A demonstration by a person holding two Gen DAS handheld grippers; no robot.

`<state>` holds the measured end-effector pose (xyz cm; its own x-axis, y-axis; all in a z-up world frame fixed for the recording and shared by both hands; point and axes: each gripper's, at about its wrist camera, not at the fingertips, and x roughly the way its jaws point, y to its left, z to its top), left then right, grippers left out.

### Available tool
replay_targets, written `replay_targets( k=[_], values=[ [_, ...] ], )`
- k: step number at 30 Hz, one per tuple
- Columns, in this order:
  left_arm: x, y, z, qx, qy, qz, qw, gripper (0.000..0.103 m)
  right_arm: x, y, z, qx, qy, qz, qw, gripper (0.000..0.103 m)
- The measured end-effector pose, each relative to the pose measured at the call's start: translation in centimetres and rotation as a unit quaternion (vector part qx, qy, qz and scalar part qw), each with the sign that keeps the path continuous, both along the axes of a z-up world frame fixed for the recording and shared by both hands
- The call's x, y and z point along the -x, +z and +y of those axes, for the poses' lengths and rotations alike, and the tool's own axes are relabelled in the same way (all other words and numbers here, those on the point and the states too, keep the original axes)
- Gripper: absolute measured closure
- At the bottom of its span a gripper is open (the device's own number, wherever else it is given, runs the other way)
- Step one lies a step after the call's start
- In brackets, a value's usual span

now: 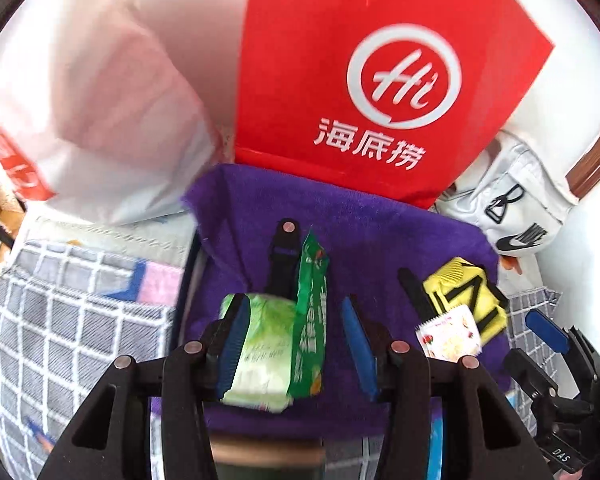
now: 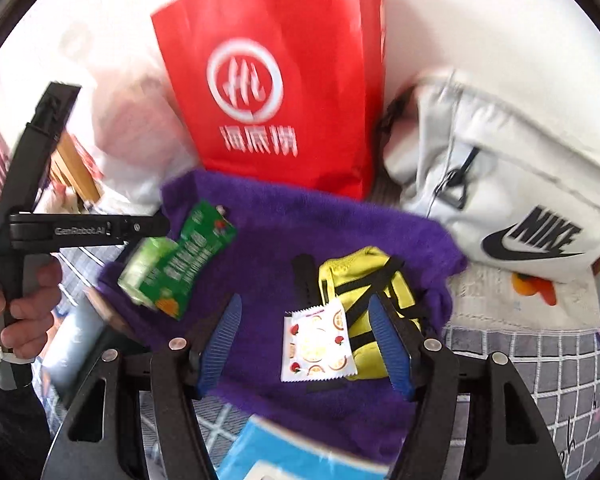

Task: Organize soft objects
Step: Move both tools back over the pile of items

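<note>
A purple towel point(image 1: 360, 224) point(image 2: 300, 220) is spread on the bed. On it lie a green snack pack point(image 1: 268, 348) point(image 2: 172, 268), a yellow pouch with black straps point(image 1: 468, 296) point(image 2: 360, 280) and a white fruit-print sachet point(image 1: 448, 334) point(image 2: 318, 344). My left gripper point(image 1: 296, 348) is open, its blue pads either side of the green pack, the left pad touching it. My right gripper point(image 2: 306, 344) is open around the sachet and the yellow pouch. A black strap point(image 1: 284, 256) lies behind the green pack.
A red paper bag point(image 1: 340, 60) point(image 2: 284, 80) stands behind the towel. A white plastic bag point(image 1: 100, 100) lies at its left, a white Nike bag point(image 1: 516, 208) point(image 2: 512, 200) at its right. A grey checked bedsheet point(image 1: 68, 320) point(image 2: 540, 360) surrounds the towel. A blue-white pack point(image 2: 284, 452) lies near.
</note>
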<state>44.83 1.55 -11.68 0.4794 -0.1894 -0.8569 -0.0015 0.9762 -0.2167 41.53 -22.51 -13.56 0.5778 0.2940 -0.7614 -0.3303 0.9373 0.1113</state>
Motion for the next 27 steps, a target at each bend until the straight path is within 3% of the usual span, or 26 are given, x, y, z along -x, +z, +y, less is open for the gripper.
replay_targets(
  k=[5,12,27],
  values=[
    [4.3,3.4,1.1,-0.029,0.004,-0.040,0.9988,0.057,3.8,2.1,-0.1,-0.008,-0.006,-0.012,1.000,0.037],
    [10.6,3.9,3.3,-0.012,0.009,-0.041,0.9991,0.057,11.7,3.7,1.4,-0.035,0.016,-0.013,0.999,0.037],
    [24.1,-2.5,4.9,-0.007,0.010,0.002,0.9999,0.057,23.5,-0.5,4.7,-0.033,0.045,0.038,0.998,0.037]
  ],
)
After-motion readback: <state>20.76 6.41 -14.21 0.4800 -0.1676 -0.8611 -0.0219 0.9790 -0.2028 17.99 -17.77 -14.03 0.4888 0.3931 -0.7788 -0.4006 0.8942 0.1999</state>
